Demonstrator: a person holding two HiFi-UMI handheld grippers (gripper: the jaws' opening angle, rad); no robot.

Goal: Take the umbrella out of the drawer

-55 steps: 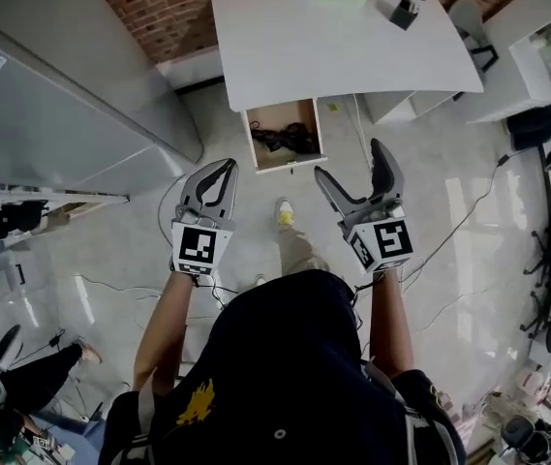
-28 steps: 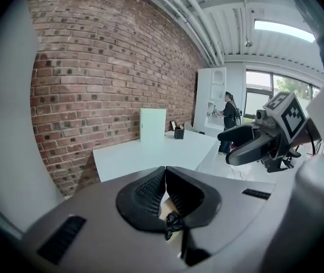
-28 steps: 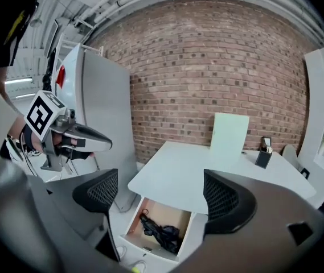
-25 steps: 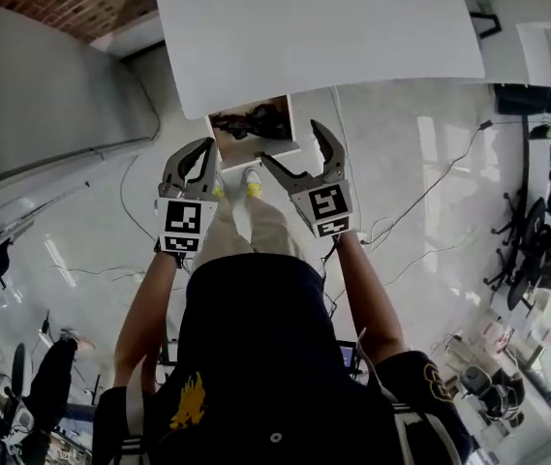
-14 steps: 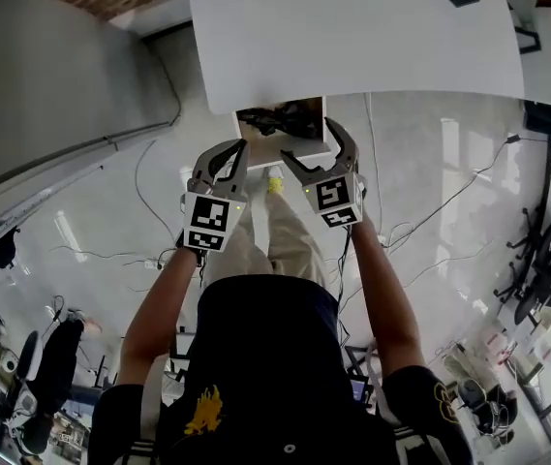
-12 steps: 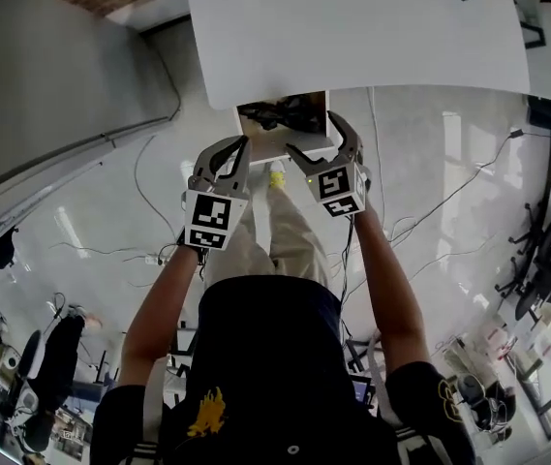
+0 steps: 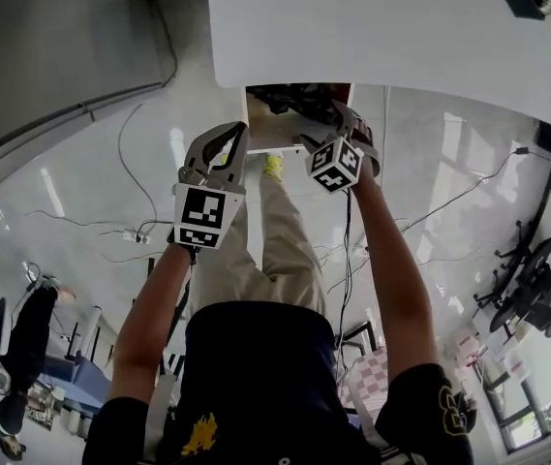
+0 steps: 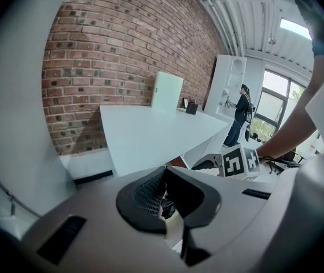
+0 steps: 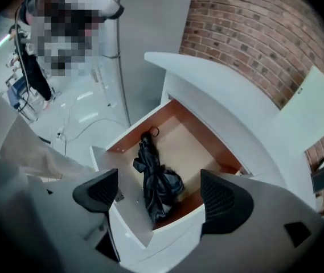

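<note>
the right gripper hangs just above the near front of the open drawer. its jaws are spread wide with nothing held between them. looking down along them, the black folded umbrella lies straight below, in the gap between the two pads. the pads are not touching it, and i can't tell how far above it they are.

the left gripper hovers to the left, a little nearer the person, and is clear of the drawer. its jaws are drawn together, the tips meeting or all but, and they grip nothing.

the umbrella rests lengthwise on the wooden drawer floor. its loop end points to the far side and its bunched canopy sits toward the near front panel. the drawer sticks out from under the white desk, and a brick wall stands beyond that. cables trail across the pale floor around the person's legs.

as for progress, the drawer is already pulled out and the umbrella is plainly reachable, but nothing has been grasped. by my reckoning the reach is the step in hand. lowering the open jaws around the bundle, closing on it and lifting it clear of the drawer walls are all yet to do.
</note>
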